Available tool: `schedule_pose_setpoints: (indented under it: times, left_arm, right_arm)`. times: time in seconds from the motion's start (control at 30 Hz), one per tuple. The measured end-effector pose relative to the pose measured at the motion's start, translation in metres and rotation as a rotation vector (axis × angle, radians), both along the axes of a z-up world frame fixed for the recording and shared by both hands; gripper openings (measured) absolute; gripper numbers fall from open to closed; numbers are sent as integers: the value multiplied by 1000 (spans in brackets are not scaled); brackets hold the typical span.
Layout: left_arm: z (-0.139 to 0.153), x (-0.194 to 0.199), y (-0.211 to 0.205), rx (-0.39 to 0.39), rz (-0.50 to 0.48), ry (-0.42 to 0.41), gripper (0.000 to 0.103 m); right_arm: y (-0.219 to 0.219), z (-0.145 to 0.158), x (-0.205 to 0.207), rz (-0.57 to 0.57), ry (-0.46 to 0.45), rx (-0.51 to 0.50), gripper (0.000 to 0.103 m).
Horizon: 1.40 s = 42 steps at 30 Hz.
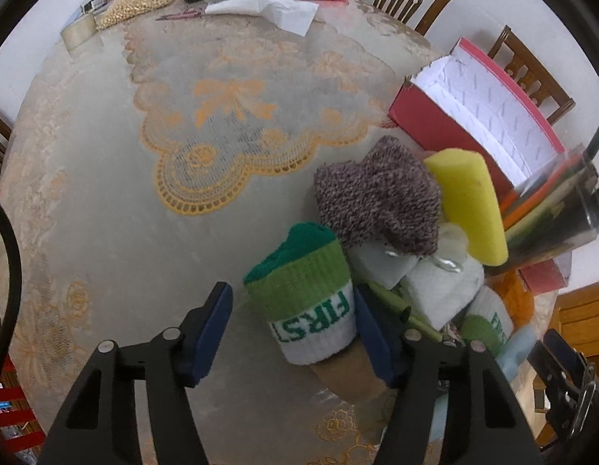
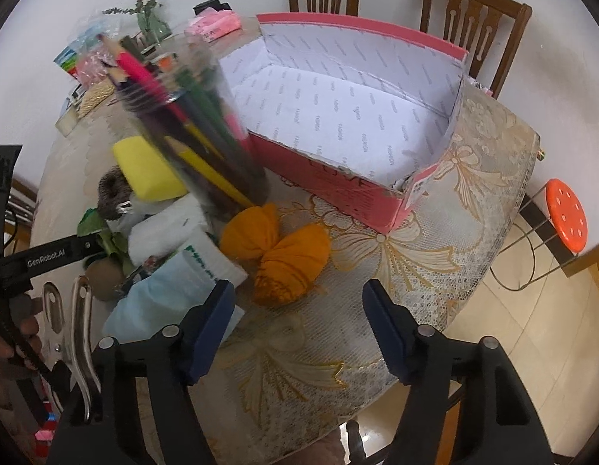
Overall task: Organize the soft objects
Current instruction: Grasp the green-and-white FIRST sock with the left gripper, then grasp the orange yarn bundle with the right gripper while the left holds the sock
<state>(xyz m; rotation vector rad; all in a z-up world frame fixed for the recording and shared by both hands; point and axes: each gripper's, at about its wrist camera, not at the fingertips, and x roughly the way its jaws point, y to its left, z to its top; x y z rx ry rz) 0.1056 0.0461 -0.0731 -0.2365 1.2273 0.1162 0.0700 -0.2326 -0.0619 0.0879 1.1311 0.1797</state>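
Blue-padded jaws of the left gripper (image 1: 293, 333) are seen spread around a rolled green-and-white knitted sock (image 1: 311, 298) lettered "FIRST"; the right pad is touching it or just beside it, the left pad stands apart. Beyond it, on the lace-covered desk (image 1: 105, 201), a grey speckled knitted piece (image 1: 377, 197) and a yellow foam block (image 1: 470, 205) are piled. Further right, a clear cup of coloured pencils (image 2: 191, 124) is tilted beside an open pink cardboard box (image 2: 338, 182). Jaws of the right gripper (image 2: 299, 325) are held spread, nothing between them, near an orange knotted cloth bundle (image 2: 284, 252).
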Motion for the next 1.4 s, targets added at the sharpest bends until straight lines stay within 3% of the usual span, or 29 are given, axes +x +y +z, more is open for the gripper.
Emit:
schedule_pose_setpoints:
  times: [0.07, 0.23, 0.37, 0.67, 0.97, 1.4]
  left_arm:
    - [-2, 0, 0, -20, -14, -1, 52]
    - [3, -3, -2, -28, -40, -19, 43]
    - [9, -7, -1, -48, -51, -36, 40]
    - [31, -17, 6, -54, -52, -89, 40]
    - [44, -27, 1, -35, -89, -123, 40]
    - [60, -42, -4, -21, -119, -162, 40]
  right_arm:
    - [-3, -1, 2, -5, 2, 4, 67]
    - [-8, -3, 5, -20, 4, 16, 67]
    - [-5, -8, 10, -15, 21, 15, 59]
    - [11, -28, 25, 22, 40, 0, 49]
    - [21, -29, 28, 66, 2, -55, 36]
    - [18, -6, 0, 69, -72, -61, 34]
